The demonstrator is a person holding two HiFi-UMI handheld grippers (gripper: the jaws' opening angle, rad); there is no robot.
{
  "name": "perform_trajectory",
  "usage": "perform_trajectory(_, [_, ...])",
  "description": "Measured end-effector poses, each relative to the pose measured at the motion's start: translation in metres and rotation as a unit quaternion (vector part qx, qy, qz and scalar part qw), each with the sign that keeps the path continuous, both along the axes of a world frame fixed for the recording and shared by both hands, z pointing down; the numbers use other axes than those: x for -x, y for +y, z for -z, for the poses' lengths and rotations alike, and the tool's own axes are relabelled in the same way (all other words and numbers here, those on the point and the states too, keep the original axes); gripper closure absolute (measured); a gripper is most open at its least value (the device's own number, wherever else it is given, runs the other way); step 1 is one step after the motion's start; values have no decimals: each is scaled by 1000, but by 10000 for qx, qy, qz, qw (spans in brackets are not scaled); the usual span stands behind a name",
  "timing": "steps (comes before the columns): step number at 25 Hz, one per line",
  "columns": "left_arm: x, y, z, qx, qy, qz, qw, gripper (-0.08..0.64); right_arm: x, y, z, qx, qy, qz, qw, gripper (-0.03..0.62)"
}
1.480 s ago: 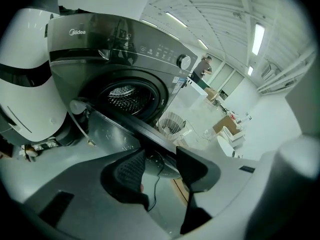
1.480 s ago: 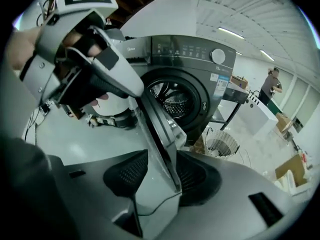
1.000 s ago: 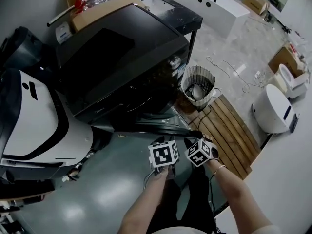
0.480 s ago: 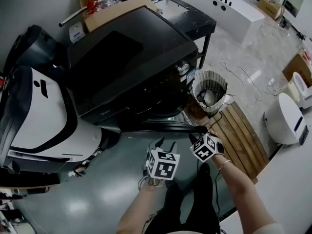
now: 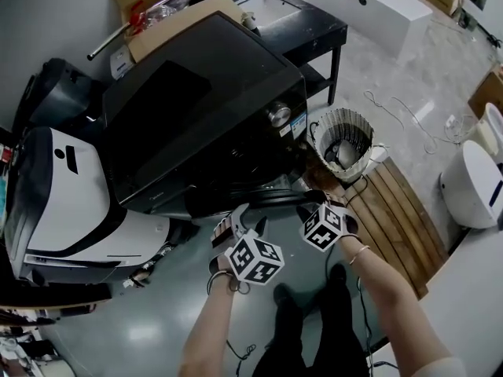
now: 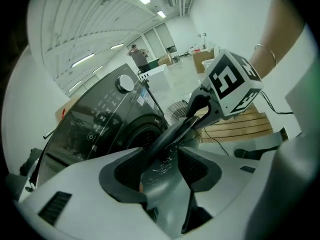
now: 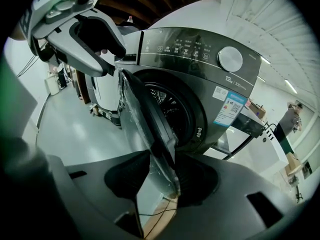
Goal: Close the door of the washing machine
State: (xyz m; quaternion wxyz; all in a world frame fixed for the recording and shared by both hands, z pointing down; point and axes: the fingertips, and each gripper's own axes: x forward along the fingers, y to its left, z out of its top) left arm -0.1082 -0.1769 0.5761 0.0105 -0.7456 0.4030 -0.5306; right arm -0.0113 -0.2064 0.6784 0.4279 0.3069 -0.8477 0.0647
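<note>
The black front-loading washing machine (image 5: 196,108) fills the middle of the head view. Its round door (image 5: 271,197) hangs open in front of the drum (image 7: 167,106). My left gripper (image 5: 240,225) sits at the door's near-left edge and my right gripper (image 5: 308,204) at its right edge. In the left gripper view the door rim (image 6: 170,134) runs between my left gripper's (image 6: 162,169) jaws, which have just been opening and stand wide. In the right gripper view the door's edge (image 7: 145,119) lies between my right gripper's (image 7: 160,179) jaws, also just opening, with a gap to the left pad.
A wire basket (image 5: 340,141) stands right of the machine beside a slatted wooden platform (image 5: 393,210). A white and black appliance (image 5: 71,203) is close on the left. A cardboard box (image 5: 157,14) and a black table (image 5: 291,18) stand behind, with a white round device (image 5: 471,183) at the right edge.
My left gripper has rolled, moved left and come up to the door's edge. My right gripper has shifted closer to the machine's front.
</note>
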Motion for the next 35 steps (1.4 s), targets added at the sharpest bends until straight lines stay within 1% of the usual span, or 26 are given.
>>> perform_trajectory(2, [-7, -11, -7, 5, -135, -98, 9999, 330, -1, -12, -1, -36, -18, 87, 10000, 428])
perform_trajectory(5, [-14, -27, -17, 4, -494, -301, 9983, 331, -3, -29, -3, -100, -57, 241, 9996, 426])
perform_trajectory(8, [-21, -44, -26, 5, -706, -360, 9969, 331, -5, -45, -4, -196, -128, 388, 9990, 426])
perform_trajectory(12, [-28, -66, -36, 55, -752, -209, 9969, 343, -7, -66, -6, -265, -227, 560, 9978, 425])
perform_trajectory(15, [-29, -82, -41, 14, -818, -97, 9966, 356, -8, -79, -7, -287, -308, 667, 9969, 425])
perform_trajectory(23, [-24, -108, -47, -20, -900, 114, 9959, 365, -3, -105, -10, -315, -371, 793, 9957, 419])
perform_trajectory(27, [-20, -119, -48, -14, -891, 262, 9957, 365, 0, -117, -9, -357, -380, 851, 9950, 417])
perform_trajectory(35, [-13, -134, -49, -17, -806, 386, 9960, 367, 6, -136, -10, -343, -350, 886, 9949, 414])
